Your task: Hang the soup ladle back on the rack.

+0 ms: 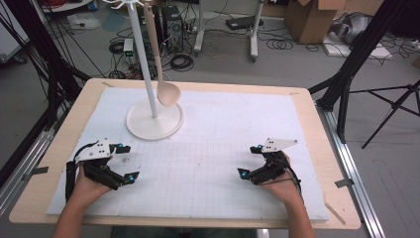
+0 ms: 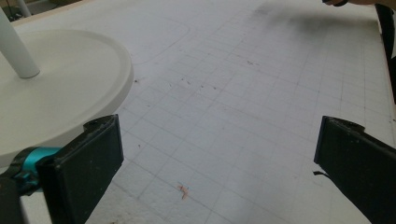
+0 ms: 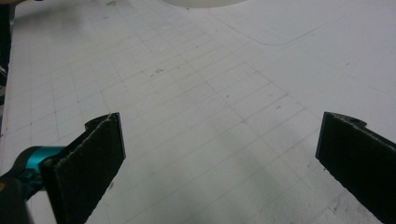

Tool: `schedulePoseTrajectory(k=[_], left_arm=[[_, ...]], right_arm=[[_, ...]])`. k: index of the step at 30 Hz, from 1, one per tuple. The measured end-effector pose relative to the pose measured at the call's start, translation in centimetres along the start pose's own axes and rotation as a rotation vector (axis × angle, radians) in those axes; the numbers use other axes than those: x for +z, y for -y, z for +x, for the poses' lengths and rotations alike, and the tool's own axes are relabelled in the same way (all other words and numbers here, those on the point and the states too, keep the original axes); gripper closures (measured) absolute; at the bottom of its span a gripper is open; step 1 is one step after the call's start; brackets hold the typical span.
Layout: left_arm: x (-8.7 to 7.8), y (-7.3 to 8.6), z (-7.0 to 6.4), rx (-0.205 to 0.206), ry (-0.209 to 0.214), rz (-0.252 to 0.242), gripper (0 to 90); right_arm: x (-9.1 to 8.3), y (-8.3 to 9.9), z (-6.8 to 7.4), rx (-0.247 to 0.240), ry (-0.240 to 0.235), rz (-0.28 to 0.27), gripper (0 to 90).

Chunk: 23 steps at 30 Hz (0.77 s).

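Note:
A white stand [image 1: 150,59] with a round base [image 1: 154,121] rises at the back left of the white gridded mat [image 1: 208,148]. A pale wooden spoon [image 1: 161,64] hangs from its top, bowl down, just above the base. My left gripper [image 1: 128,162] rests near the mat's front left, open, nothing between its jaws. My right gripper [image 1: 250,161] rests at the front right, also open and empty. In the left gripper view the stand's base [image 2: 60,88] and pole [image 2: 16,51] lie just past the left jaw. The base's rim [image 3: 205,3] edges the top of the right gripper view.
The mat lies on a light wooden table [image 1: 317,129]. Beyond it, on the floor, are cables, computer cases [image 1: 171,25], a cardboard box [image 1: 314,20] and black tripod legs [image 1: 391,104]. Metal rails [image 1: 356,183] run along both table sides.

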<state>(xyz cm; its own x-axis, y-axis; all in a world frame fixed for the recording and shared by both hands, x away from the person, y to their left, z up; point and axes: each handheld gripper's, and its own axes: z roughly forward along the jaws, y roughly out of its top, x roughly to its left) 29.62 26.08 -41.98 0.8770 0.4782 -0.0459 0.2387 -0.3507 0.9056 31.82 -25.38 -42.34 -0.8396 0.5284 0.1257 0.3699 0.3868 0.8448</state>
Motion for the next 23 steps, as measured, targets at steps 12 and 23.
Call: schedulePoseTrajectory(k=[12, 23], left_arm=[[0.01, -0.04, -0.12, 0.002, 0.001, 0.001, 1.6], [-0.03, -0.29, -0.27, 0.013, -0.008, 0.003, 1.7]], right_arm=[[-0.25, -0.05, -0.08, 0.007, -0.01, -0.015, 0.2], [0.01, -0.06, 0.01, 0.005, -0.023, -0.005, 0.2]])
